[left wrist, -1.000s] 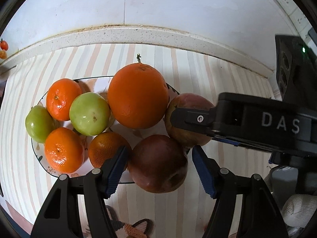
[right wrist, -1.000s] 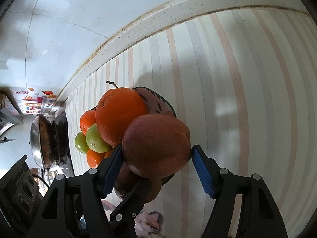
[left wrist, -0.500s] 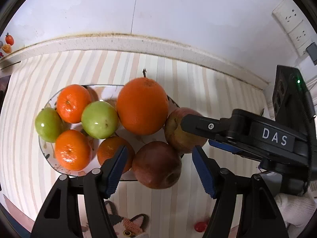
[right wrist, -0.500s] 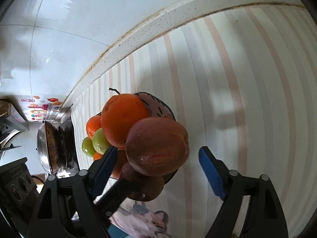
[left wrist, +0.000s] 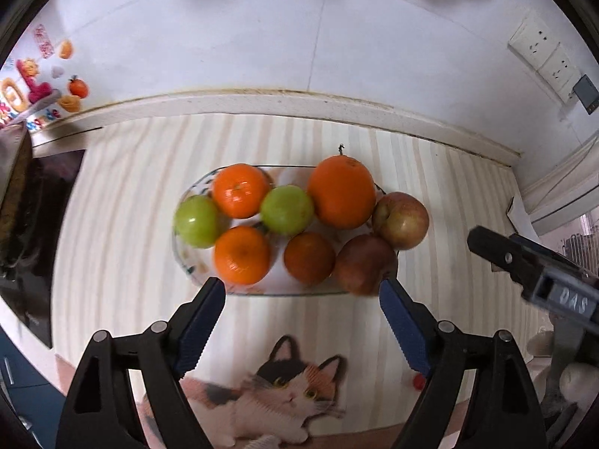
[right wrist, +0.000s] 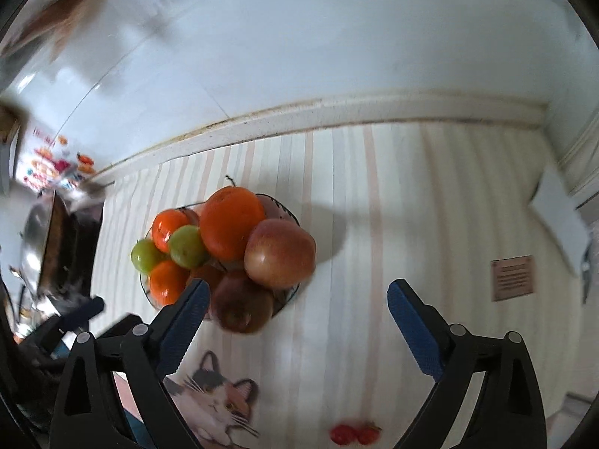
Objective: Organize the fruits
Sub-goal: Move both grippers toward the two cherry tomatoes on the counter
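I see the glass plate [left wrist: 194, 262] piled with fruit on the striped tabletop [left wrist: 112, 224], close to the wall. The big orange [left wrist: 341, 191] still has its stalk; beside it sit two glossy green fruits [left wrist: 286, 209], three smaller mandarins [left wrist: 241, 254] with dimpled peel, and two apples at the plate's right edge. The paler apple [right wrist: 279, 252] is smooth, red blushing to yellow, and rests against the big orange; the darker red apple [left wrist: 365, 267] lies in front of it.

My left tool [left wrist: 303, 321] is released, blue ribbed pads apart with nothing between them, its jaws having just been opening. My right tool [right wrist: 295, 327] is also let go, jaws just opened wider, empty.

A second ago each tool bracketed an apple at close range; now both apples lie free on the plate and both views sit higher, showing the cat print [left wrist: 277, 400] on the cloth and small red fruits [right wrist: 353, 434] near it.
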`<state>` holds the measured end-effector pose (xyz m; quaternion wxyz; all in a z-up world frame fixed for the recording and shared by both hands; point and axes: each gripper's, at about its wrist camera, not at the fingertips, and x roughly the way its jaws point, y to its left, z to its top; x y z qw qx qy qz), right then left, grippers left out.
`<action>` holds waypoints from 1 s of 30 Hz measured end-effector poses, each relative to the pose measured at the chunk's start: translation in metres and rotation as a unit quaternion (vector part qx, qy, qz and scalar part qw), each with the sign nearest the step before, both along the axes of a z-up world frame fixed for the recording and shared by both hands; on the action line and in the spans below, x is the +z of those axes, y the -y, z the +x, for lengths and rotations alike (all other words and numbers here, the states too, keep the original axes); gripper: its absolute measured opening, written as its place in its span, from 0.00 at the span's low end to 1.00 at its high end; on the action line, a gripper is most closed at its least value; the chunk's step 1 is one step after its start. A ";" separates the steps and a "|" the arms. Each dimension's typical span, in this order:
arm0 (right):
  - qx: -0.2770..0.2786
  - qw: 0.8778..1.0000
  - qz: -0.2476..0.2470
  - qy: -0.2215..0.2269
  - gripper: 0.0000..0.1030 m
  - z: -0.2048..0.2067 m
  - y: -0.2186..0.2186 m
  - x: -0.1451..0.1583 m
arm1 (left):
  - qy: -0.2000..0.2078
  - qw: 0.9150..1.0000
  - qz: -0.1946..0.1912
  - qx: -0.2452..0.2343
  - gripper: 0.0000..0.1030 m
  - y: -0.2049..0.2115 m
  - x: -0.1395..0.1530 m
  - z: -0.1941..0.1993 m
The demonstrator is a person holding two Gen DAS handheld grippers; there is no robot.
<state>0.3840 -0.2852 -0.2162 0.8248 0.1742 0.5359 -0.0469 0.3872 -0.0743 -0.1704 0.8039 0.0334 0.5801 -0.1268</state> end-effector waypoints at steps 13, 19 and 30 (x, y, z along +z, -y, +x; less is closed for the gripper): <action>0.042 0.996 -0.043 0.059 0.95 -0.074 -0.059 0.079 | 0.034 0.999 0.014 0.001 0.82 -0.027 0.058 -0.056; 0.043 0.995 -0.052 0.078 0.95 -0.098 -0.070 0.109 | 0.058 0.998 0.021 0.015 0.82 -0.040 0.085 -0.076; 0.031 0.993 -0.051 0.104 0.95 -0.125 -0.073 0.146 | 0.067 0.998 0.012 0.016 0.82 -0.047 0.106 -0.098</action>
